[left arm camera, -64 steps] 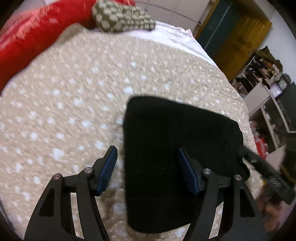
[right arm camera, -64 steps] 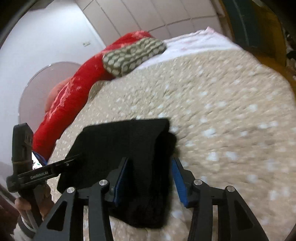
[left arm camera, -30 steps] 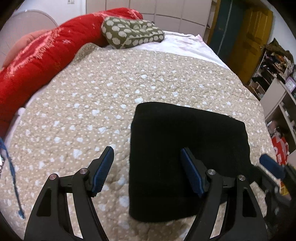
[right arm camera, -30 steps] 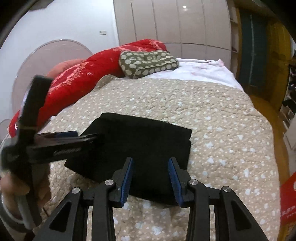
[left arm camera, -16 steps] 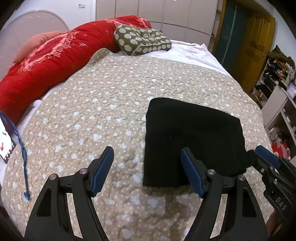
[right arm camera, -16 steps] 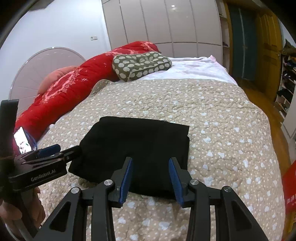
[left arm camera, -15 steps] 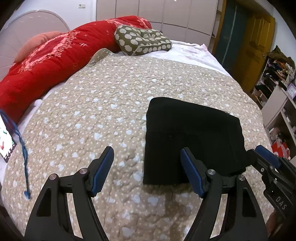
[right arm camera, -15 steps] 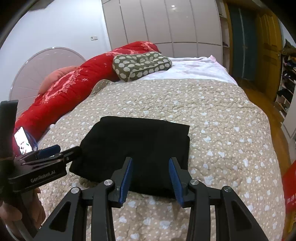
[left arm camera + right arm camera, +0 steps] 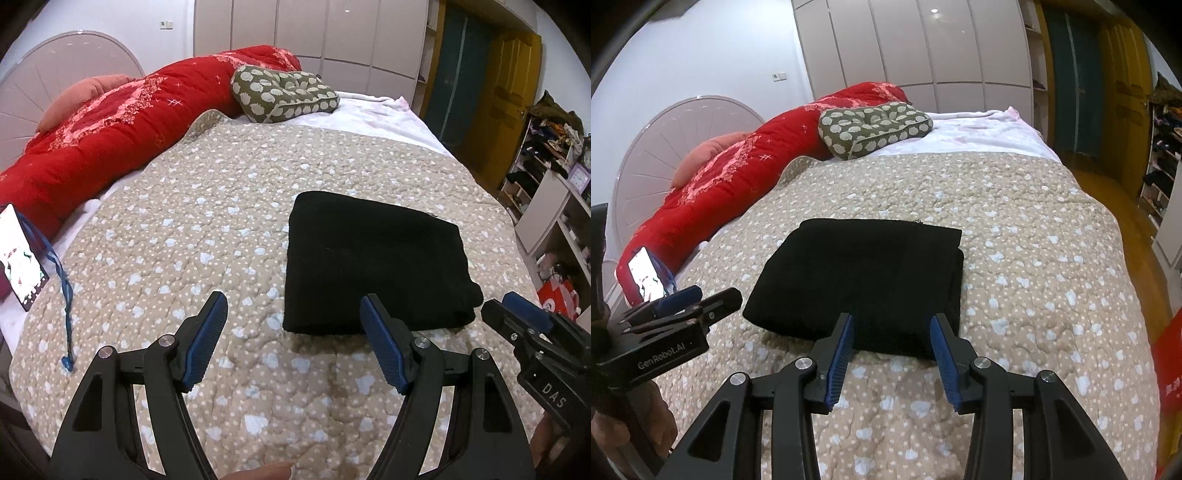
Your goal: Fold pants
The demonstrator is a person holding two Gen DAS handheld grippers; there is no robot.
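The black pants [image 9: 376, 266] are seen folded into a compact rectangle on the bed's spotted quilt [image 9: 207, 229], at about one o'clock from the left hand-held gripper [image 9: 293, 343]. The right hand-held gripper [image 9: 892, 350] is held just short of their near edge. Both are spread open and nothing is gripped. The folding is judged complete; at most, a final smoothing is called for.

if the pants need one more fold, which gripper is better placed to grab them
Right, probably. The right gripper is open with the near edge of the folded pants straight ahead between its fingers. The left gripper is open too, but mostly faces bare quilt beside them.
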